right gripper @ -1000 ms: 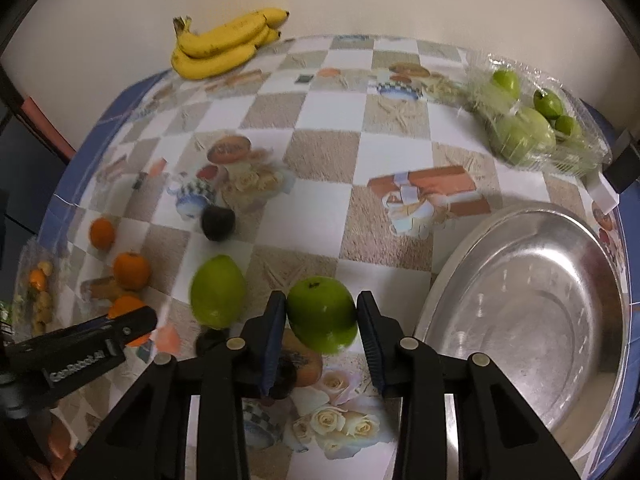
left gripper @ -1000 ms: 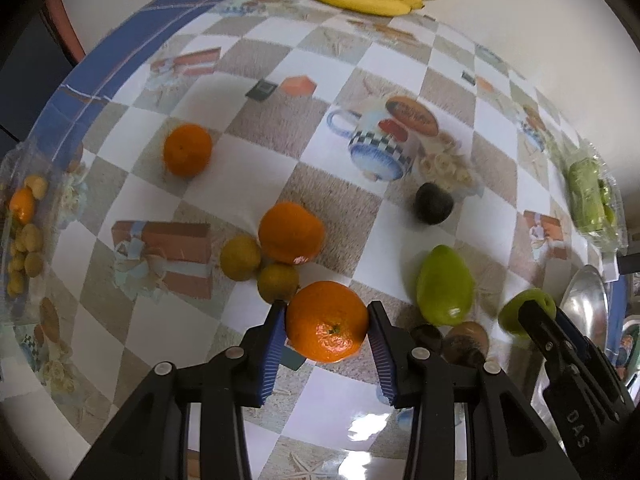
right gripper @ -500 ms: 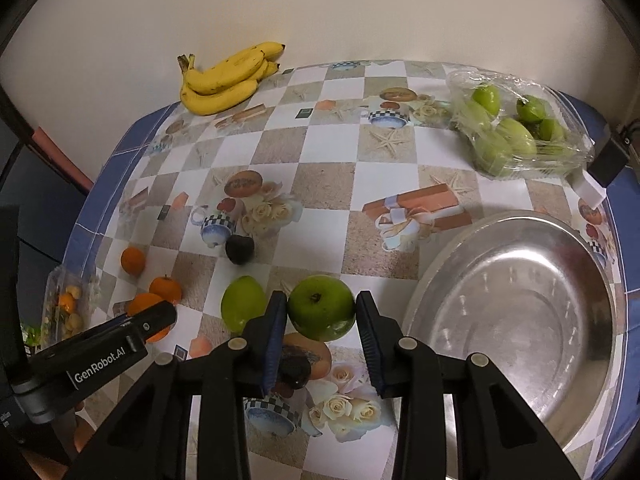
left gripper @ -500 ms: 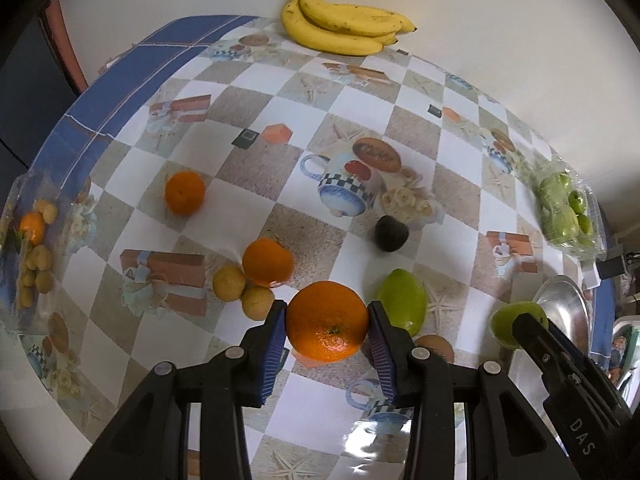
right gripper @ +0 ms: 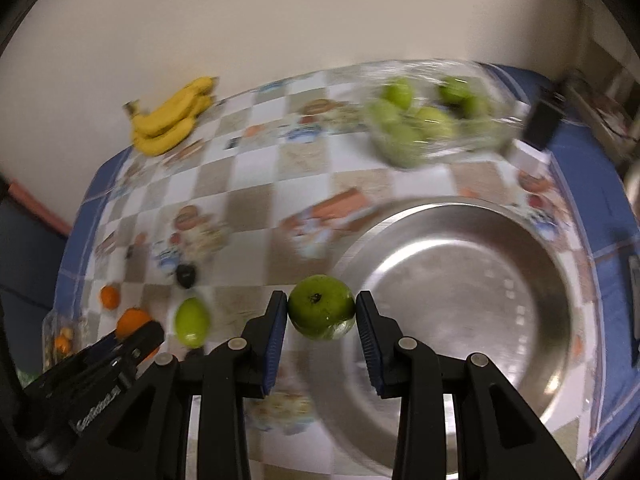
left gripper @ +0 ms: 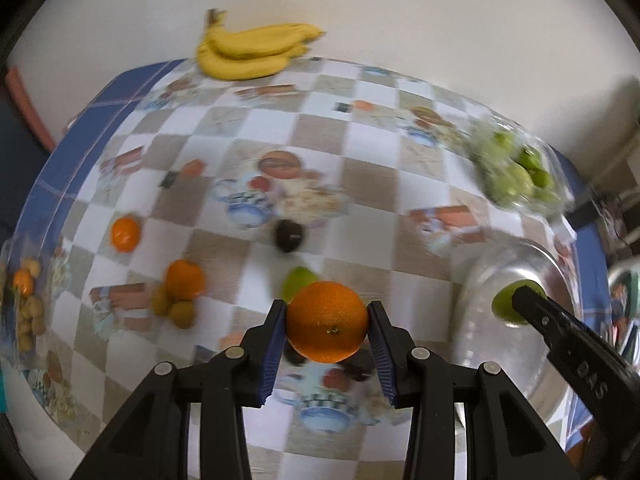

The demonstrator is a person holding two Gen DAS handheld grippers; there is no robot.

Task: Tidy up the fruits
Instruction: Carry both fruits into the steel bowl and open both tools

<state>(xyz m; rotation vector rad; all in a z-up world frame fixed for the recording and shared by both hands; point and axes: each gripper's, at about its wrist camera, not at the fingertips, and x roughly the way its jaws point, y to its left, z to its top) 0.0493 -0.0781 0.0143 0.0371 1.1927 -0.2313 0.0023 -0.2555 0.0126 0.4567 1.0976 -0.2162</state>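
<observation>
My left gripper (left gripper: 327, 322) is shut on an orange (left gripper: 327, 321) and holds it above the checked tablecloth, left of the steel bowl (left gripper: 480, 320). My right gripper (right gripper: 321, 317) is shut on a green apple (right gripper: 321, 312) and holds it over the left rim of the steel bowl (right gripper: 460, 280). The apple also shows in the left wrist view (left gripper: 510, 306), over the bowl. Two oranges (left gripper: 185, 279) (left gripper: 125, 233), a green pear-like fruit (right gripper: 192, 321) and a dark fruit (left gripper: 289, 234) lie on the table.
A banana bunch (left gripper: 252, 54) lies at the far edge by the wall. A clear bag of green fruit (right gripper: 424, 120) lies behind the bowl. A tray of small yellow and orange fruits (left gripper: 26, 312) sits at the left edge. Small yellowish fruits (left gripper: 180, 312) lie by the nearer orange.
Both grippers have risen and swung right with their fruit. The apple has moved from left of the bowl to over its rim. The views are blurred by motion.
</observation>
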